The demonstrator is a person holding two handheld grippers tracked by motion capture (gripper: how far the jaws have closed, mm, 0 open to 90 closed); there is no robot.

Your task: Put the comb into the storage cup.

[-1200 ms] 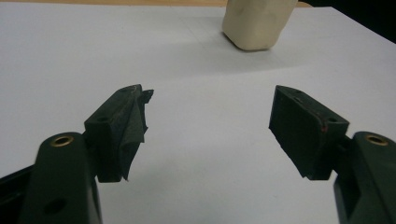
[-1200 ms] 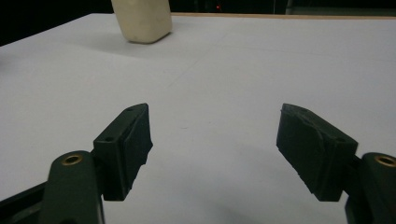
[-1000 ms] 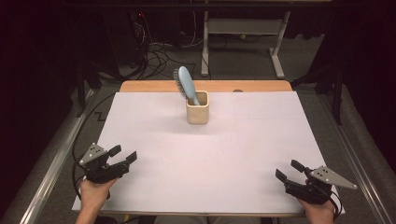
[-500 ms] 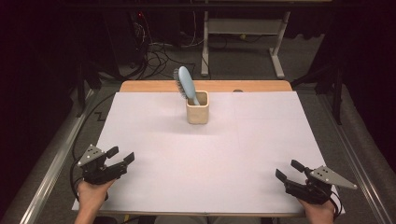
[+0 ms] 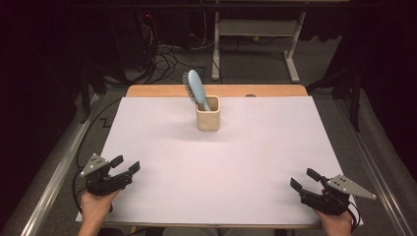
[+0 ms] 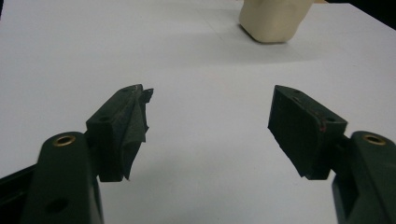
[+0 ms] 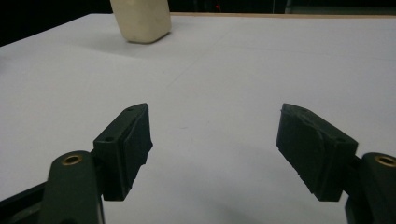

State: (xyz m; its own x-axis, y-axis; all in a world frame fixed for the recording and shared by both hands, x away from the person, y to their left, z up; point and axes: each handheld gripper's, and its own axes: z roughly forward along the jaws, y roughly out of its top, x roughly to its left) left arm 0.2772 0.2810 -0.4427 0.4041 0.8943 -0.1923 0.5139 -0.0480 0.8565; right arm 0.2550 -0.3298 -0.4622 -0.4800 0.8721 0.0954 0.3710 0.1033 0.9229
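A cream square cup (image 5: 208, 118) stands at the far middle of the white sheet, with a light blue hairbrush (image 5: 195, 88) upright in it, bristles facing left. My left gripper (image 5: 127, 163) rests at the near left corner. It is open with nothing between its jaws, which have just been closing a little. My right gripper (image 5: 303, 178) sits at the near right corner, open and holding nothing. In the left gripper view the jaws (image 6: 210, 126) point at the cup (image 6: 273, 18) far ahead. The right gripper (image 7: 215, 140) has the cup (image 7: 140, 18) ahead to its left.
A white sheet (image 5: 221, 162) covers the table, with a strip of wood (image 5: 162, 91) showing at the far edge. Behind the table are tangled cables (image 5: 167, 56) and a grey metal frame (image 5: 255, 29) on the floor.
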